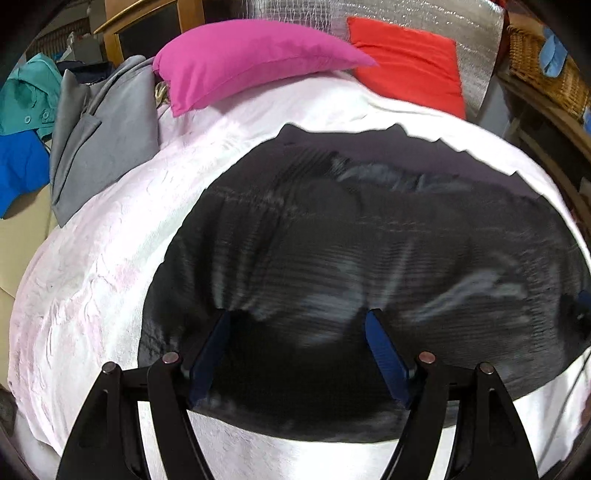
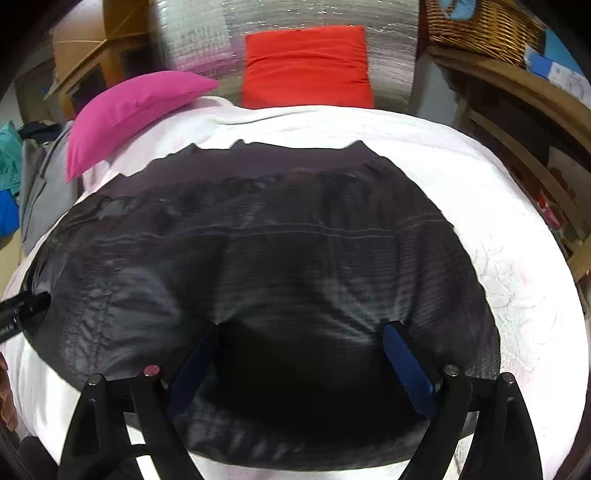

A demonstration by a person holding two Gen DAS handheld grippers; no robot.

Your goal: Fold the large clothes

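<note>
A large black garment (image 1: 369, 240) lies spread on the white bed cover (image 1: 110, 258); it also fills the right wrist view (image 2: 277, 258). My left gripper (image 1: 299, 314) is open, its blue fingers (image 1: 384, 350) wide apart and pressed down on the garment's near part. My right gripper (image 2: 303, 325) is open too, its blue fingers (image 2: 406, 365) spread on the same black cloth near its front edge. The left gripper's tip (image 2: 18, 314) shows at the left edge of the right wrist view. Neither holds the cloth.
A pink pillow (image 1: 251, 59) and a red pillow (image 1: 410, 62) lie at the head of the bed. A grey jacket (image 1: 99, 129), teal and blue clothes (image 1: 22, 110) are piled at the left. A wicker basket (image 2: 480, 26) and wooden shelves stand at the right.
</note>
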